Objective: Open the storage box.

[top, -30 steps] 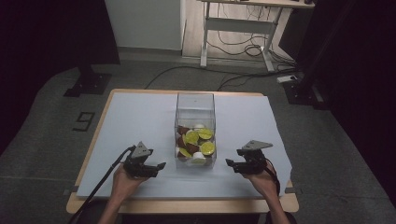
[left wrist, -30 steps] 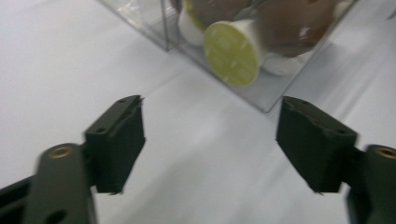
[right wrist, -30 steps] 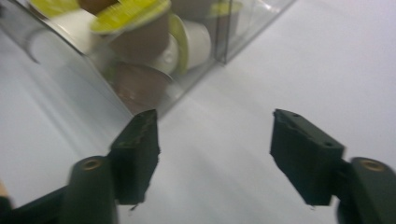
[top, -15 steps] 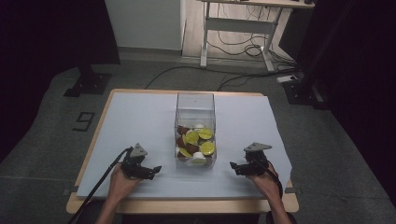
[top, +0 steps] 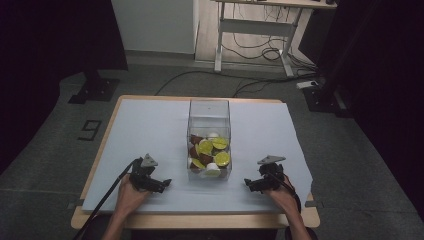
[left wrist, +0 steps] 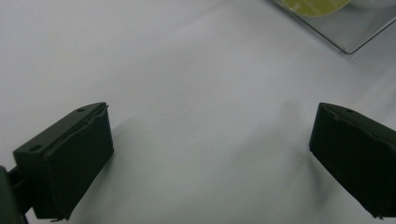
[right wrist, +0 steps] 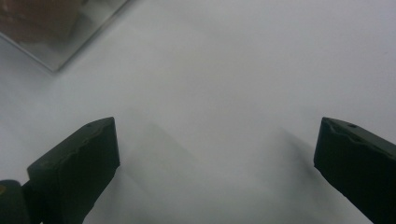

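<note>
A clear plastic box stands in the middle of the white-covered table, holding several yellow-green and brown pieces. My left gripper rests low at the box's front left; its jaws have just been opening and stand open over bare cloth, with nothing between them. My right gripper sits low at the box's front right; its jaws have just been opening too and are open and empty. A corner of the box shows in the left gripper view, and another corner in the right gripper view.
The white cover leaves open room left and right of the box. Beyond the table's far edge stands a desk frame with cables on the floor. A dark stand base sits at the back left, and a number mark is on the floor.
Both hands have sunk toward the table near its front edge, and both pairs of jaws have spread wider. The box has not moved.
</note>
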Demonstrator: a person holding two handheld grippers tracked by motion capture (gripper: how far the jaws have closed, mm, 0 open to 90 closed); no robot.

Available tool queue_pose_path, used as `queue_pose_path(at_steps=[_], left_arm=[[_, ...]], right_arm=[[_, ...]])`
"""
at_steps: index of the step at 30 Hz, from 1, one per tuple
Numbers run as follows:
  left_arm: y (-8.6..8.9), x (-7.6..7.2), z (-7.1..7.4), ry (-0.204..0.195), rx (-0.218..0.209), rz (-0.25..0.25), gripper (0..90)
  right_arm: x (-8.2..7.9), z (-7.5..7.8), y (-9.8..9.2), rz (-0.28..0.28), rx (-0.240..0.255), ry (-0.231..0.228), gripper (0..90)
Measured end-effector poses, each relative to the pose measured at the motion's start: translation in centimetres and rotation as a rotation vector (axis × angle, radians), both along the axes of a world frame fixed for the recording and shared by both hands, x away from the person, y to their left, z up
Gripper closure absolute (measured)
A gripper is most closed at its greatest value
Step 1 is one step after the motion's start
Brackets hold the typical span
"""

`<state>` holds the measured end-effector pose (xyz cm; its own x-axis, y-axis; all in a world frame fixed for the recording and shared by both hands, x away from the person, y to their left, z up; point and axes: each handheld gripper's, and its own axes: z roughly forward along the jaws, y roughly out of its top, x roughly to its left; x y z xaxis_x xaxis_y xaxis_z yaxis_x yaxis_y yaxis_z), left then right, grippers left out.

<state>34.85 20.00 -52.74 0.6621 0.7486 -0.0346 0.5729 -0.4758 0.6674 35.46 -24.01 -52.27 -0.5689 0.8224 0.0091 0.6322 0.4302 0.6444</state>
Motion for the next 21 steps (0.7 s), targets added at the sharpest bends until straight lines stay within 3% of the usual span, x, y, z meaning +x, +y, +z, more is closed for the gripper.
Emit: queue_pose_path(at_steps=[2, 21], left_arm=[[-0.35, -0.13, -0.07, -0.011, 0.032, 0.001, 0.0], [-0.33, -0.12, -0.09, -0.010, 0.031, 0.002, 0.0]], right_arm=[[-0.01, -0.41, 0.24, 0.012, -0.025, 0.019, 0.0], [-0.32, -0.75, -0.02, 0.007, 0.002, -0.010, 0.0]])
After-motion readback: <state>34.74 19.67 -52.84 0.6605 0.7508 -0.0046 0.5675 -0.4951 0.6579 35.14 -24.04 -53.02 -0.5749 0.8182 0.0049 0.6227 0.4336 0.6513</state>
